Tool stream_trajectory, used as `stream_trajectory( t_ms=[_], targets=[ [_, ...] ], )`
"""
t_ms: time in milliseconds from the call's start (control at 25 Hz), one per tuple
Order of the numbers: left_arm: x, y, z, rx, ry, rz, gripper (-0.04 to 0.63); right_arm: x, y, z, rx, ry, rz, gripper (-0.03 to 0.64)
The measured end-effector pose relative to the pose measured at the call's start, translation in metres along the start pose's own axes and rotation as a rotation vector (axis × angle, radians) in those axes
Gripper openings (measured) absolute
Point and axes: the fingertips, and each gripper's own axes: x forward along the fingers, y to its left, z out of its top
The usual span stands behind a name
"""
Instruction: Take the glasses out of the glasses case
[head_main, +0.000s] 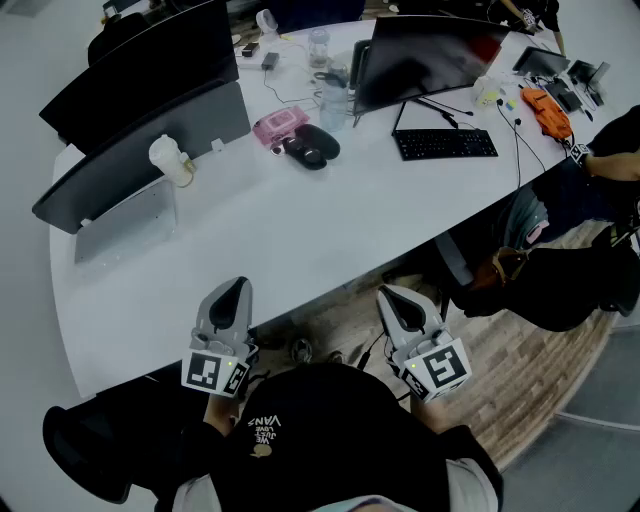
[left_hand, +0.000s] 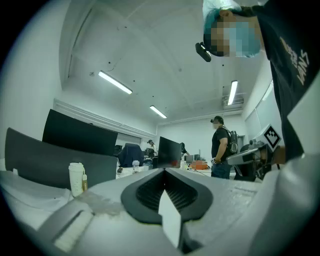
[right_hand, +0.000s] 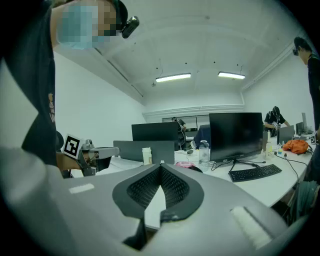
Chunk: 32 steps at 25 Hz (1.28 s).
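Note:
A black oval case (head_main: 312, 146) lies far back on the white desk (head_main: 300, 230), touching a pink pouch (head_main: 280, 125); I cannot tell which is the glasses case, and no glasses show. In the right gripper view the pink pouch (right_hand: 184, 164) peeks just over the jaws. My left gripper (head_main: 237, 285) hovers over the desk's near edge, its jaws shut with nothing between them (left_hand: 164, 170). My right gripper (head_main: 385, 292) hangs just off the desk's near edge, also shut and empty (right_hand: 161, 164). Both are far from the case.
Two dark monitors (head_main: 150, 90) stand at the back left with a white cup (head_main: 170, 160) before them. A third monitor (head_main: 430, 55), a keyboard (head_main: 445, 143) and a clear bottle (head_main: 333, 100) sit to the right. A person (left_hand: 220, 147) stands beyond the desk.

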Motion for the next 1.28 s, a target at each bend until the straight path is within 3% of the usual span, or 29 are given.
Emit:
stream_trajectory(
  t_ms=[840, 1280],
  targets=[
    [-0.003, 0.038, -0.01, -0.007, -0.007, -0.066, 0.002, 0.028, 0.015, 0.007, 0.046, -0.051, -0.061, 0.002],
    [0.023, 0.045, -0.016, -0.014, 0.012, -0.068, 0.002, 0.052, -0.006, 0.005, 0.06, -0.048, -0.051, 0.002]
  ],
)
